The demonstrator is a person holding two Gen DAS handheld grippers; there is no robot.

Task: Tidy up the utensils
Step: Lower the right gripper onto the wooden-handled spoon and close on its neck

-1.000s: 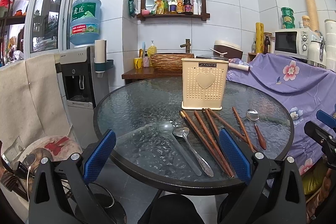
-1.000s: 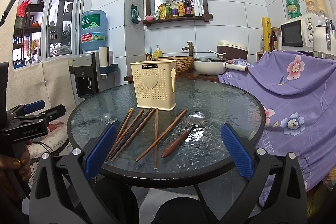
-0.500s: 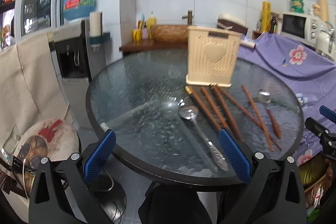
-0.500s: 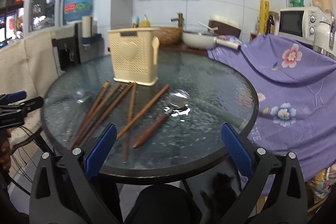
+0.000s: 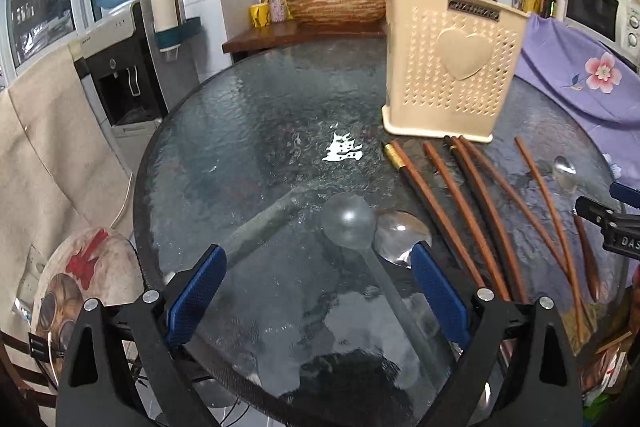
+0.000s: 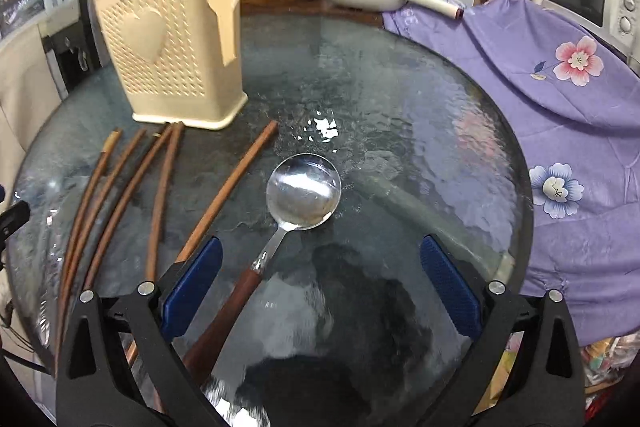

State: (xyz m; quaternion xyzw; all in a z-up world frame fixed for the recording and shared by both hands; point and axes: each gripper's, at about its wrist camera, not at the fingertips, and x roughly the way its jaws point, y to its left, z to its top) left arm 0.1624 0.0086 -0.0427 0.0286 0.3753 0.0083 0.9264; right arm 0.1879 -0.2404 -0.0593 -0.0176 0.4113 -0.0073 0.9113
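Left wrist view, left gripper (image 5: 318, 297) jaws closing over two grey metal spoons (image 5: 362, 227), reddish-brown wooden chopsticks (image 5: 476, 207), cream perforated heart-fronted utensil holder (image 5: 450, 67) with unreadable nameplate, right gripper (image 6: 320, 291) wide, empty.

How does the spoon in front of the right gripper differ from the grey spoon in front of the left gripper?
The wooden-handled spoon has a shiny metal bowl and a brown handle; the grey spoon is one dull grey piece. The wooden-handled spoon lies alone, apart from the chopsticks; the grey spoon lies against another metal spoon. Both lie flat on the glass table, bowls toward the holder.
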